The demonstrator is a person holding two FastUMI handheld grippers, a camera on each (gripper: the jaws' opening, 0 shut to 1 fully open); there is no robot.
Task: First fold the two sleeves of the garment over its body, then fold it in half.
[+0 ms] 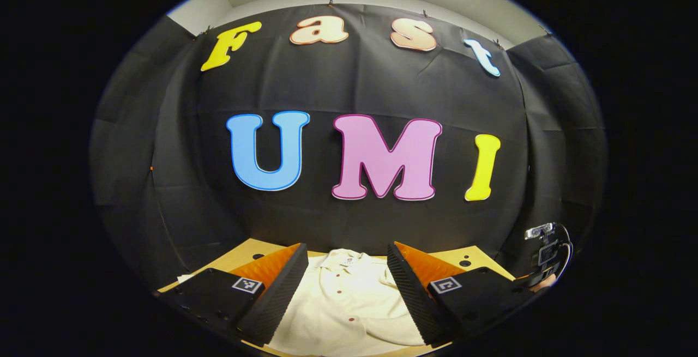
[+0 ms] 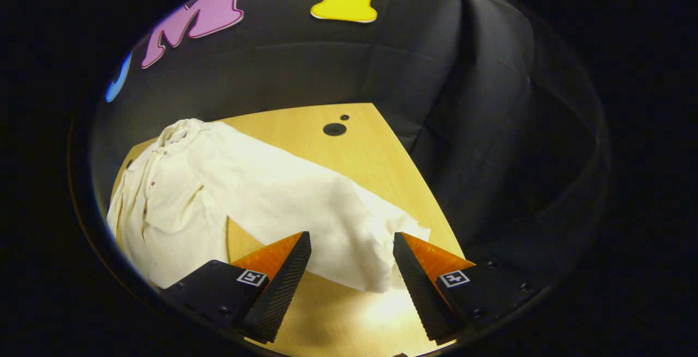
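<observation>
Shirt (image 2: 180,199): flat on table (image 2: 349,144), sleeve (image 2: 305,210) outstretched. Right gripper (image 2: 351,261): wide apart above the cuff; pinch its end squarely. Left gripper (image 1: 346,286): wide apart, holding nothing; keep clear.

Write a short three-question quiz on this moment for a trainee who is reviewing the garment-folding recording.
1. True or false: the right claw is clamped on the sleeve.
2. Which part of the shirt lies between the left claw's fingers in the left gripper view? A) a cuff B) the buttoned front C) the back hem
3. Fill in: in the right gripper view the sleeve lies stretched out across the wooden ____, away from the shirt's body.

Key
1. False: its jaws stand open, with the sleeve end lying between them.
2. B: the collar and a row of buttons show there.
3. table
</observation>
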